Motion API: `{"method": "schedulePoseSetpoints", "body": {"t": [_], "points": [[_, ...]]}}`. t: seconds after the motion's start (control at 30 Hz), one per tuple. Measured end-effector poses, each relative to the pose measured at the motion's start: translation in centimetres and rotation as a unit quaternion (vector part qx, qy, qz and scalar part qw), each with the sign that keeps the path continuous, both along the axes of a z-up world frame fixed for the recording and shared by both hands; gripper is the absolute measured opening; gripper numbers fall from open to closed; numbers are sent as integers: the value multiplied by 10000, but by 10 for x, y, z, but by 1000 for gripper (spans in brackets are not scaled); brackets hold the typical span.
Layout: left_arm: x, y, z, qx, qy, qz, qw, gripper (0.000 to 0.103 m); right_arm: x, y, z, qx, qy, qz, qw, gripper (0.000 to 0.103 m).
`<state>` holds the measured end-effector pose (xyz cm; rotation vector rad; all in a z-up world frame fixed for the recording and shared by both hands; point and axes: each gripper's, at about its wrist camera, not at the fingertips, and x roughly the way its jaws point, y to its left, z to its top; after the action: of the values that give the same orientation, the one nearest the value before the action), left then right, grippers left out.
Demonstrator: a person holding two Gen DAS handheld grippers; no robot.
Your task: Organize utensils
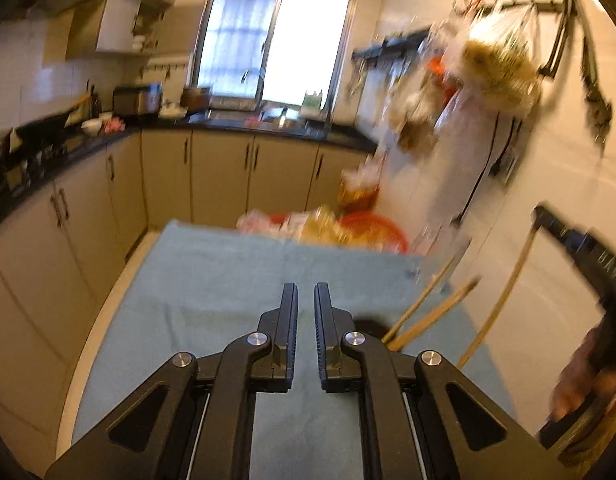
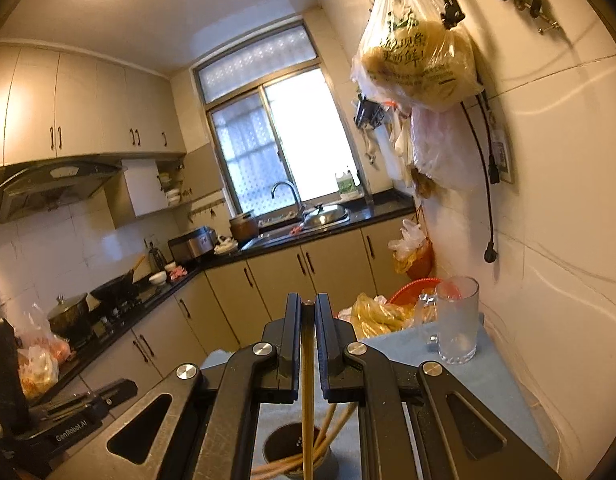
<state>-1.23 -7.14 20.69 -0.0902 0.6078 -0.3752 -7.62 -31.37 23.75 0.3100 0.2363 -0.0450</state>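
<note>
In the right wrist view, the right gripper (image 2: 308,312) has its jaws pinched almost together on a single chopstick (image 2: 307,380), which runs straight down from the tips at 12 o'clock into a dark holder cup (image 2: 294,454) at 6 o'clock. Other bamboo chopsticks (image 2: 328,438) already lean inside that cup, fanning out toward 4 and 8 o'clock. The cup stands on the bench (image 2: 496,384), which is covered with a blue-grey cloth. A clear glass mug (image 2: 456,320) stands well apart at 2 o'clock on the same cloth, and it appears empty.

In the left wrist view, the left gripper (image 1: 306,304) holds nothing: its jaws stand only a narrow slit apart, with bare cloth showing between them. Chopstick ends (image 1: 432,312) poke up at 3 o'clock, just beside the gripper body. The other gripper's black housing and the person's hand (image 1: 584,376) sit at the 4 o'clock edge. This view is blurred, so finer detail is lost.

Judging from this, the work is well along: several sticks are gathered in the holder, and the one in the right jaws looks to be partly lowered into it but not yet let go. No loose utensils are visible on the part of the cloth that shows, though much of the bench is hidden behind the grippers. What seems left is releasing this stick and checking for any strays.
</note>
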Motion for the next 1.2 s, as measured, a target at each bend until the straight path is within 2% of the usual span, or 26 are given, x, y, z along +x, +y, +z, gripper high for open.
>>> {"method": "schedulePoseSetpoints", "body": {"t": [0.1,0.17,0.27,0.33,0.53,0.57,0.6,0.7,0.83,0.9,0.97,1.0,1.07,1.2], "points": [[2,14,-46,276,572,197,9978,27,-5,-3,-7,71,193,136,9997,8],[6,26,-79,420,1047,391,9928,27,-11,-7,-13,177,315,230,9991,8],[19,36,-127,731,1726,599,9804,27,-20,-11,-17,281,409,298,9983,8],[29,35,-150,957,1962,619,9739,27,-24,-10,-21,285,452,317,9981,8],[49,21,-187,1098,2376,463,9640,26,-33,-8,-31,324,729,508,9955,8],[46,20,-187,1129,2229,488,9670,21,-35,-9,-32,323,794,563,9947,8],[45,19,-189,1136,2255,433,9666,9,-37,-10,-34,342,857,610,9939,8],[39,24,-188,893,2319,361,9680,7,-38,-23,-45,575,1234,798,9875,8],[26,25,-186,803,2316,285,9691,6,-22,-48,-79,726,2132,807,9710,8],[21,23,-187,666,2432,228,9674,6,-4,-57,-109,728,2785,752,9547,8],[20,21,-189,611,2493,236,9662,6,19,-64,-149,824,3516,760,9294,8],[17,18,-189,709,2411,274,9675,6,29,-67,-170,879,3803,685,9181,8],[15,12,-189,854,2309,305,9688,6,40,-64,-197,729,4151,645,9046,8],[16,11,-189,963,2251,285,9692,6,48,-52,-231,427,4489,614,8905,9]]}}
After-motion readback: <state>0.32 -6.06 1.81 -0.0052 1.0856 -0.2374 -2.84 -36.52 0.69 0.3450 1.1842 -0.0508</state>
